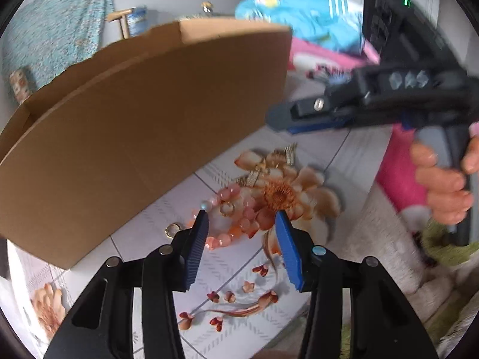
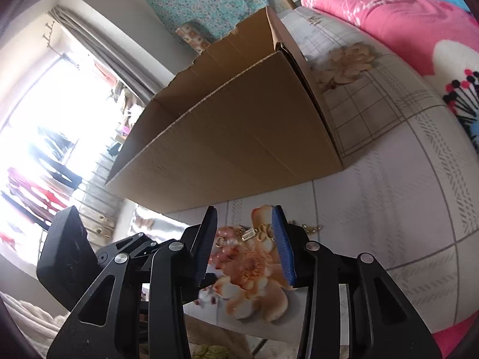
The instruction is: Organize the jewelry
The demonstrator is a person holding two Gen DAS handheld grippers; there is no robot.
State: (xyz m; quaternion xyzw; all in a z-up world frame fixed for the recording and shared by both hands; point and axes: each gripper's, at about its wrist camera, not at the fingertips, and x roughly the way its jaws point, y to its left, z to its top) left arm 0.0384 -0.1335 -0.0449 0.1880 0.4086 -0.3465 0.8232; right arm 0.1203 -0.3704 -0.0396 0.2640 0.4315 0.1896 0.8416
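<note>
A pink bead bracelet (image 1: 236,218) lies looped on the tablecloth (image 1: 227,272), on the printed flower near its front edge. Gold chain pieces (image 1: 269,164) lie tangled just behind it. A small ring (image 1: 173,229) sits beside the open cardboard box (image 1: 143,125).

Daylight floods in, window (image 2: 45,137) blown out white at left. Right gripper (image 1: 398,95) smeared by motion blur. Box (image 1: 143,125) edges bow, fisheye vignette darkens corners. Shadows soft.

Legible text: none. No lettering, brand, label or number can be read on the cardboard box (image 2: 227,137), bedding or grippers.
</note>
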